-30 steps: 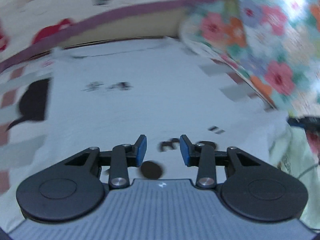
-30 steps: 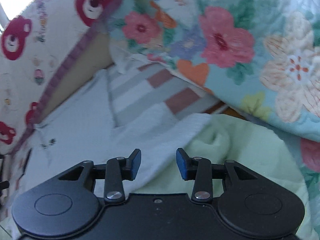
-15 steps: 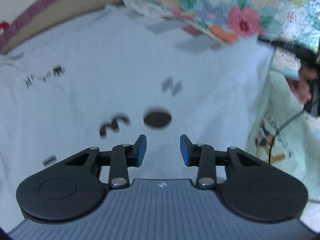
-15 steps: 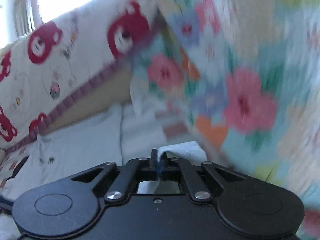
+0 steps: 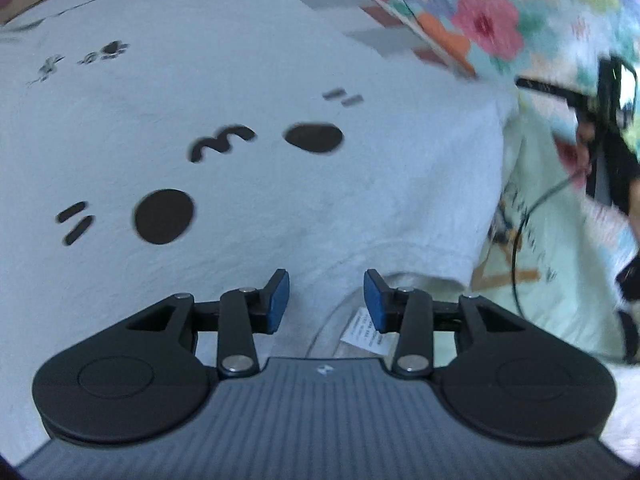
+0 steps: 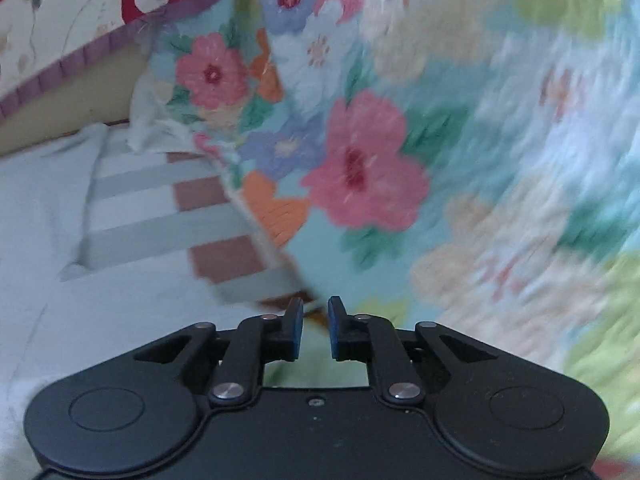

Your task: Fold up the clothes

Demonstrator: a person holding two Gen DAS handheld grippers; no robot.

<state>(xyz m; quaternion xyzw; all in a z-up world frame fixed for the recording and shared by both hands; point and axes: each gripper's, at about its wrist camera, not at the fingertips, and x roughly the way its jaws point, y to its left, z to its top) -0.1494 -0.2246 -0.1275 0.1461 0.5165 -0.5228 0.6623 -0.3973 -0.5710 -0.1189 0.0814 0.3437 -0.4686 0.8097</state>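
A white T-shirt (image 5: 360,184) with black printed blobs lies spread flat on the bed. Its collar and label (image 5: 366,334) sit just in front of my left gripper (image 5: 326,300), which is open and empty right above the neckline. My right gripper (image 6: 315,330) is partly open with a narrow gap and holds nothing; it hovers over the shirt's right edge (image 6: 80,320). A pale green garment (image 5: 532,280) lies under the shirt's right side.
A floral quilt (image 6: 400,140) is piled along the right. A striped sheet (image 6: 168,216) covers the bed. A bear-print headboard cover (image 6: 80,20) runs along the back. A black cable (image 5: 520,248) crosses the green garment.
My left gripper has moved back along the shirt to its collar. My right gripper was shut on white cloth half a second ago; it has let go and swung toward the quilt.
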